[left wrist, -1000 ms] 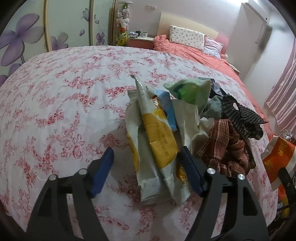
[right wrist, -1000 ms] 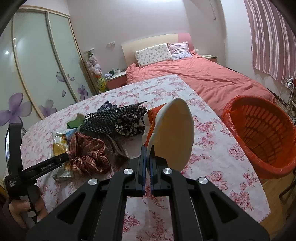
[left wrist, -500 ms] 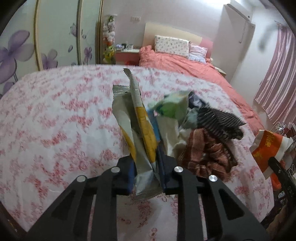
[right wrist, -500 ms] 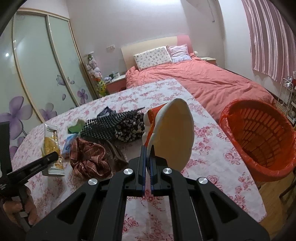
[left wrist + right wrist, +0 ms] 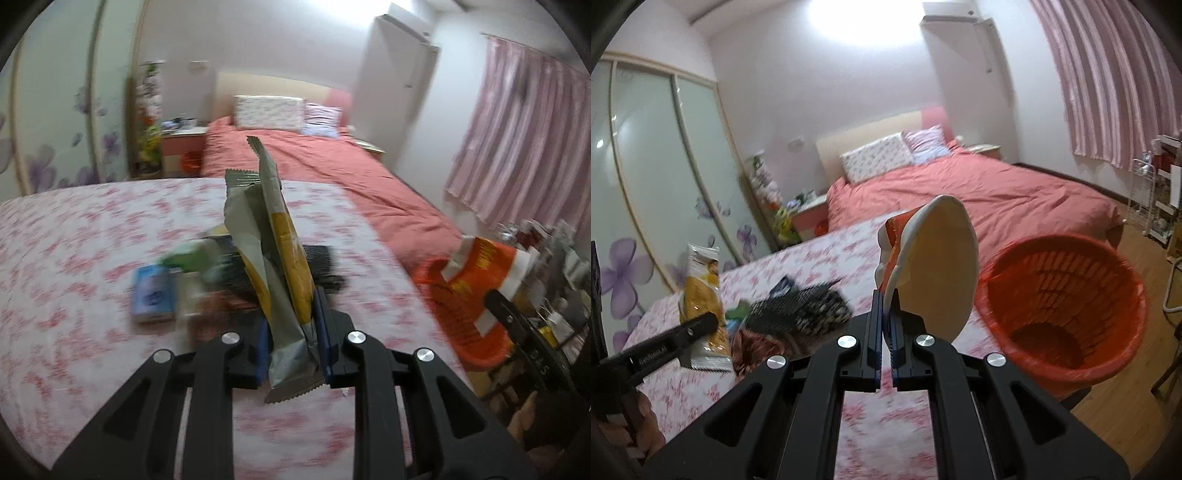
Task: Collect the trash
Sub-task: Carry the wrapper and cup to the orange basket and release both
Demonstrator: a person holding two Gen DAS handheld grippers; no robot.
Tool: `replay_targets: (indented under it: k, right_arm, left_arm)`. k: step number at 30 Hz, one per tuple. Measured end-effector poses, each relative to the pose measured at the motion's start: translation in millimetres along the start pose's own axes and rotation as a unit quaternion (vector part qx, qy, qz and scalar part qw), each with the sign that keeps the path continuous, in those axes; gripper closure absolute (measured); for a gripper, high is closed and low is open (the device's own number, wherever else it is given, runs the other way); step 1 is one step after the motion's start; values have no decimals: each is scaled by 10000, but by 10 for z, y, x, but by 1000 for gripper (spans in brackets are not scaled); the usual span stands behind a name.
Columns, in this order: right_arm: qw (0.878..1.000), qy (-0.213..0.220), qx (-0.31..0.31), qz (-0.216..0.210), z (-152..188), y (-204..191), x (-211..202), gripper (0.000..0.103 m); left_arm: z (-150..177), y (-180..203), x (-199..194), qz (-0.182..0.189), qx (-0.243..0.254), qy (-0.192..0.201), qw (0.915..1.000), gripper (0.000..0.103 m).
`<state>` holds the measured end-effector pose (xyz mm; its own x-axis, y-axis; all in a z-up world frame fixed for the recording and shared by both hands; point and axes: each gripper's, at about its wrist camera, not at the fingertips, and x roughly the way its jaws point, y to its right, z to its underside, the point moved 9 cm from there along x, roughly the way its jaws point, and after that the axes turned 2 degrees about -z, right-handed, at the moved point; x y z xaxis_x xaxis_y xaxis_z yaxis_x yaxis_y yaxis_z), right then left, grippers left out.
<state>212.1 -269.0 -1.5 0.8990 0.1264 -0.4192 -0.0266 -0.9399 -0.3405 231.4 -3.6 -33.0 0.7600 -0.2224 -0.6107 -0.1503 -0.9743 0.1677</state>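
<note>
Gripping a yellow-and-silver snack wrapper (image 5: pixel 280 258) upright between its blue pads, your left gripper (image 5: pixel 291 347) holds it clear of the floral tablecloth (image 5: pixel 74 240), the jaws clamped on the wrapper's lower end with its crimped edge poking out below. Your right gripper (image 5: pixel 885 328) is pinched shut on an orange-and-white paper cup (image 5: pixel 934 273), which stands tilted above the jaws with its pale base facing the camera. Behind the left gripper, blurred, a small blue packet (image 5: pixel 153 295) and a heap of dark clothing (image 5: pixel 236 273) lie on the cloth. An orange plastic basket (image 5: pixel 1067 306) stands off the table's right edge, just beside the cup in the right wrist view. A bed with a coral cover (image 5: pixel 979 192) fills the background.
</note>
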Motion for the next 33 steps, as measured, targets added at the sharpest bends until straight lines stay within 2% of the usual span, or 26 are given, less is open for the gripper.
replay_targets:
  k: [3,8,18,24,27,29,31,33]
  right_arm:
    - [9995,208,159,183,-143,258,-81,99]
    - [9975,309,430,477,-223,645,-56,100]
    - [9911,221,1003,842,-165,1341,225,100]
    - [9880,142,1252,893,-129,1665,343,99]
    - [9864,37,1364,912,-79,1803,384,98]
    - [9859,-60,1385,932,-43,1844,415,91]
    - [9853,-98,1417,944,-20,1860,412,74]
    - [9849,-100,1415,997,-15,1846,383,72]
  left_arm:
    - [-24,424,65,371,209,-34,9991,81]
    - [-7,1147,250,995,588,-155,9932,81]
    - [151,2194,950,1682,1169,-690,9764,81]
    - [258,2492,1373,1768,1377,-1010,9693,77]
    - [276,2551,1574,1680,1401,-1114,9694,66]
    - [297,2550,1666,1606,1420,-1177,9696,60]
    - [315,2514,1721,1536,1427,-1209,9703,55]
    - [332,2430,1715,1460,1409,-1226,9715,52]
